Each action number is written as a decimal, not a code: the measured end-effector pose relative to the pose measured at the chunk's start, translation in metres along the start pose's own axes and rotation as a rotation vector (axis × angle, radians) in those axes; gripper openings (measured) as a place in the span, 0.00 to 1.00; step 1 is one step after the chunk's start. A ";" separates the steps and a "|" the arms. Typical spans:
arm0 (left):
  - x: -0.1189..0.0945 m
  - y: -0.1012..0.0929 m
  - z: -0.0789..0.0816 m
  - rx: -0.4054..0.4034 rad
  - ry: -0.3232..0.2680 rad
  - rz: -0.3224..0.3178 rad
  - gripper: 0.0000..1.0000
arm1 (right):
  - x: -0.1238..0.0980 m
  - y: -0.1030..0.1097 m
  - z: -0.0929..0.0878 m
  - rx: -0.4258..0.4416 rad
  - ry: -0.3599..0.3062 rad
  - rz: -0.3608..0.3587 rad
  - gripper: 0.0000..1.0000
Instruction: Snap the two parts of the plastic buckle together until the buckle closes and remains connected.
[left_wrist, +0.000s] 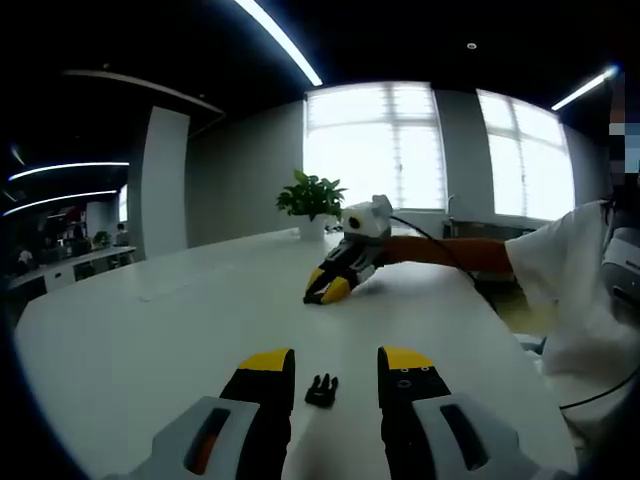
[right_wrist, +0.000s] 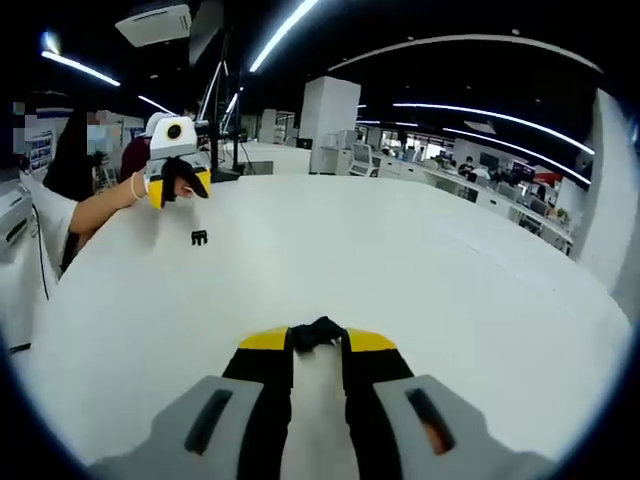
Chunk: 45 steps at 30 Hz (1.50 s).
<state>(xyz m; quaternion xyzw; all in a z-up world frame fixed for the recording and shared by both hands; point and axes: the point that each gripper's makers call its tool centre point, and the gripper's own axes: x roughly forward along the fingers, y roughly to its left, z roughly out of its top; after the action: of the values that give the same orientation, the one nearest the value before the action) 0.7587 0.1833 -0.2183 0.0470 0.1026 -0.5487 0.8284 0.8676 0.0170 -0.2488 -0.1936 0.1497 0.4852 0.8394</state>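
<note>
While two tools are working over one white counter (left_wrist: 150, 340), these counts are showing:
Buckle parts: two black pieces in all, lying well apart from each other.
First buckle part (left_wrist: 321, 390): one pronged piece is lying loose on the counter, sitting between the left tool's two jaws and touching neither; in the right gripper view it is showing as a small dark shape (right_wrist: 199, 237) just in front of the far tool.
Second buckle part (right_wrist: 318, 333): one piece is being pinched at the right tool's yellow tips.
Left tool (left_wrist: 336, 362): its two jaws are standing wide apart, holding nothing.
Right tool (right_wrist: 318, 340): its jaws are pressing nearly together on the second buckle part; in the left gripper view it (left_wrist: 330, 290) is resting tips-down on the counter.
Potted plant (left_wrist: 311, 200): one, standing at the far edge of the counter.
</note>
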 end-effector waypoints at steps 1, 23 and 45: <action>0.000 0.001 -0.001 -0.002 0.002 0.003 0.33 | -0.001 -0.003 -0.001 0.009 0.011 -0.045 0.19; -0.003 0.008 -0.005 -0.054 0.013 0.022 0.33 | -0.019 0.013 -0.007 0.306 -0.020 -0.467 0.19; -0.005 0.016 -0.005 -0.076 0.014 0.033 0.33 | -0.018 0.042 -0.007 0.302 0.026 -0.477 0.36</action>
<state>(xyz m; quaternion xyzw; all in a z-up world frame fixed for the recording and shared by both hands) 0.7711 0.1947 -0.2232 0.0210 0.1282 -0.5304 0.8377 0.8216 0.0196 -0.2545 -0.1025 0.1812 0.2434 0.9473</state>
